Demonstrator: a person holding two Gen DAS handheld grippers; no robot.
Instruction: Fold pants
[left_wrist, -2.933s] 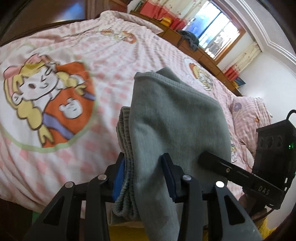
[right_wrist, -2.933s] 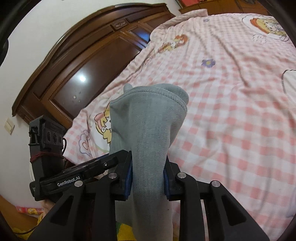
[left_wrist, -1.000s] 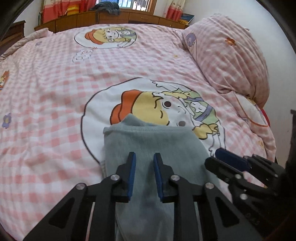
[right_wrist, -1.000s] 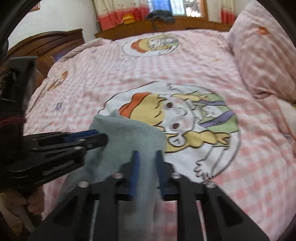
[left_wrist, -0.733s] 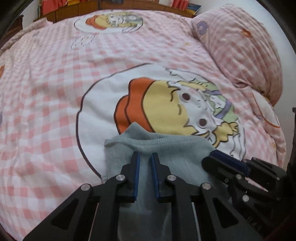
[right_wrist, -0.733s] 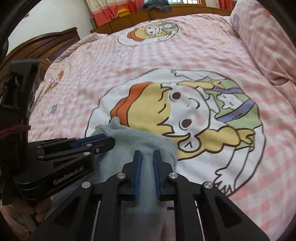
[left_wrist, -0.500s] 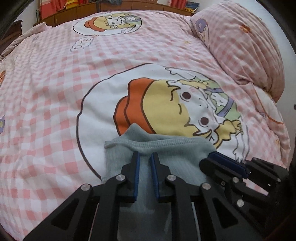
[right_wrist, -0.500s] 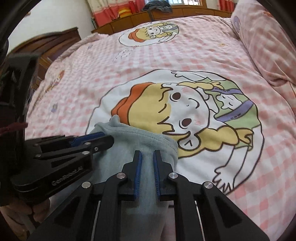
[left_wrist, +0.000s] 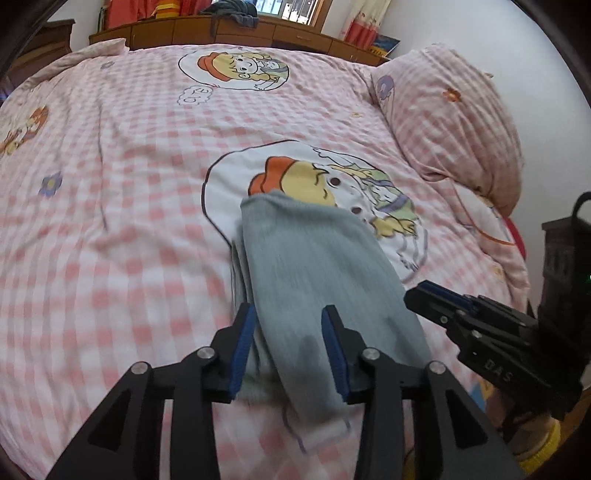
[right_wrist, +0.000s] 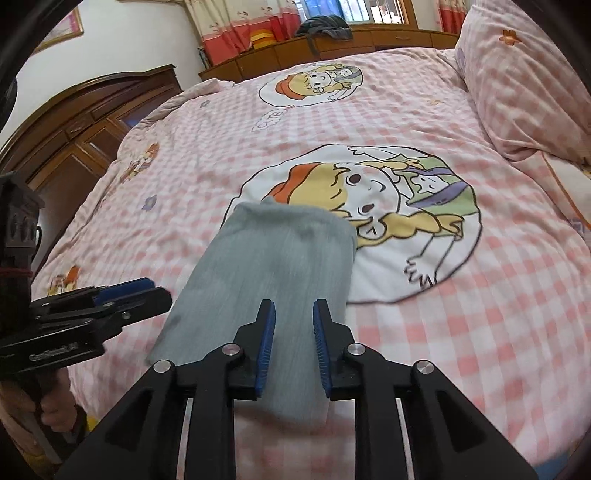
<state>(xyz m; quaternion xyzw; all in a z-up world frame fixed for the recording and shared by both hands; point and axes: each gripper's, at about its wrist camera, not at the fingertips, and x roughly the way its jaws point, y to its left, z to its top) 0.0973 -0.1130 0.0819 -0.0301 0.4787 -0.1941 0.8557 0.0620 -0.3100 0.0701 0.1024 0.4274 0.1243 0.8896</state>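
Note:
The grey pants (left_wrist: 314, 273) lie folded in a long stack on the pink checked bed, their far end over the cartoon print. They also show in the right wrist view (right_wrist: 273, 280). My left gripper (left_wrist: 290, 317) is open and held over the near end of the pants, with the blue pads apart. My right gripper (right_wrist: 293, 314) is open, also over the near end. Each gripper shows in the other's view: the right one (left_wrist: 436, 295) to the right of the pants, the left one (right_wrist: 140, 291) to their left.
A pink checked pillow (left_wrist: 454, 122) lies at the right of the bed. A dark wooden wardrobe (right_wrist: 74, 136) stands at the left. A wooden cabinet (left_wrist: 229, 33) with a dark garment runs under the window at the back.
Both grippers were shut on the pants and have opened and drawn back. The pants now lie released on the bed.

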